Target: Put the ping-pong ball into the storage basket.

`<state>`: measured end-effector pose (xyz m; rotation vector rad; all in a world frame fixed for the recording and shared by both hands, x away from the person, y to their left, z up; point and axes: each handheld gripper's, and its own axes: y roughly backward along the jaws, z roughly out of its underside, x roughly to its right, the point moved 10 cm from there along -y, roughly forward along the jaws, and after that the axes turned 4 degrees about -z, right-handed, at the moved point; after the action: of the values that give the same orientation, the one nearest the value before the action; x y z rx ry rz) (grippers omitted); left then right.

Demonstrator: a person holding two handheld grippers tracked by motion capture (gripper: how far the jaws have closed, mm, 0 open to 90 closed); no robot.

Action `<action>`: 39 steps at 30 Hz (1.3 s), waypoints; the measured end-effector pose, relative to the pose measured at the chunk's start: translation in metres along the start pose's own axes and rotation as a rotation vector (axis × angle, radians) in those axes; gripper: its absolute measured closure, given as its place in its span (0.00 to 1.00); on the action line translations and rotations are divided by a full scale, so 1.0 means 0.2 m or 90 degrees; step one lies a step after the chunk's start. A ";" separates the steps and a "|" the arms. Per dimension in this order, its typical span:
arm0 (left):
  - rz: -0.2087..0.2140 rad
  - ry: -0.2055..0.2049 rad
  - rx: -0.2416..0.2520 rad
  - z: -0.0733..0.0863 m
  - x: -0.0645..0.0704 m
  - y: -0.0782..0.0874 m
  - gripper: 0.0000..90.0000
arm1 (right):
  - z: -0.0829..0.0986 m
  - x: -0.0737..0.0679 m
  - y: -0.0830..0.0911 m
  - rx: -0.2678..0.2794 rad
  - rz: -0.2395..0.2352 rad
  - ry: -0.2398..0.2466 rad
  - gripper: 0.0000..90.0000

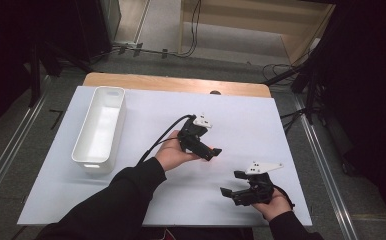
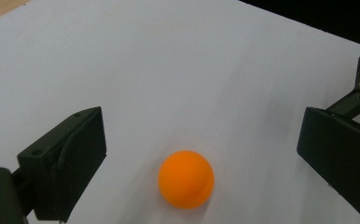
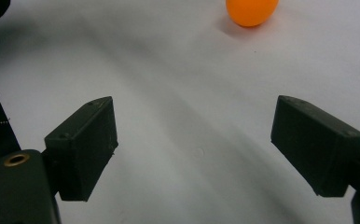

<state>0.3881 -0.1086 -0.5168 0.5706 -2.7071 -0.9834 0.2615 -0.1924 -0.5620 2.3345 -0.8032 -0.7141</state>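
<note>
Black sleeves, black tools, grey plates.

An orange ball is cut off by the right gripper view's top edge; in the high view, the left gripper hides it.

Bare white desk lies all around the orange ball, so it can be approached from any side. The left tongs stand wide apart with the ball between their jaws, touching neither. The right tongs gape over bare desk, the ball ahead. The white bin stands well off at the left edge.
</note>
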 end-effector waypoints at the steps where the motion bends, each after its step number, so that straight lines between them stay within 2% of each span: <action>1: 0.001 -0.002 -0.001 0.00 0.00 0.00 0.02 | 0.00 0.00 0.00 -0.001 -0.001 0.002 0.15; 12: -0.006 0.001 -0.016 0.06 0.02 -0.06 0.02 | 0.00 0.00 0.00 -0.002 -0.003 -0.001 0.15; 16: -0.009 0.008 -0.017 0.09 0.01 -0.08 0.02 | 0.00 0.00 0.00 0.000 -0.002 0.001 0.15; 20: -0.009 0.027 -0.013 0.11 -0.02 -0.09 0.02 | 0.00 0.00 0.00 0.001 -0.001 0.003 0.15; 25: -0.015 0.019 -0.024 0.14 -0.03 -0.11 0.02 | 0.00 0.00 0.00 0.001 -0.001 0.004 0.15; 28: -0.009 0.029 -0.027 0.16 -0.02 -0.13 0.02 | -0.01 0.00 0.00 0.004 -0.001 0.004 0.15; 29: -0.009 0.024 -0.030 0.17 -0.03 -0.13 0.02 | -0.01 0.00 0.00 0.003 -0.001 0.005 0.15; 35: -0.015 0.032 -0.034 0.21 -0.03 -0.15 0.02 | 0.00 0.01 0.00 0.000 0.002 0.005 0.15; 39: -0.021 0.022 -0.038 0.23 -0.03 -0.17 0.02 | 0.00 0.01 0.00 0.000 0.002 0.000 0.15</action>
<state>0.3889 -0.1040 -0.5739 0.6175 -2.6369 -1.0494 0.2624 -0.1934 -0.5622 2.3318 -0.8072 -0.7126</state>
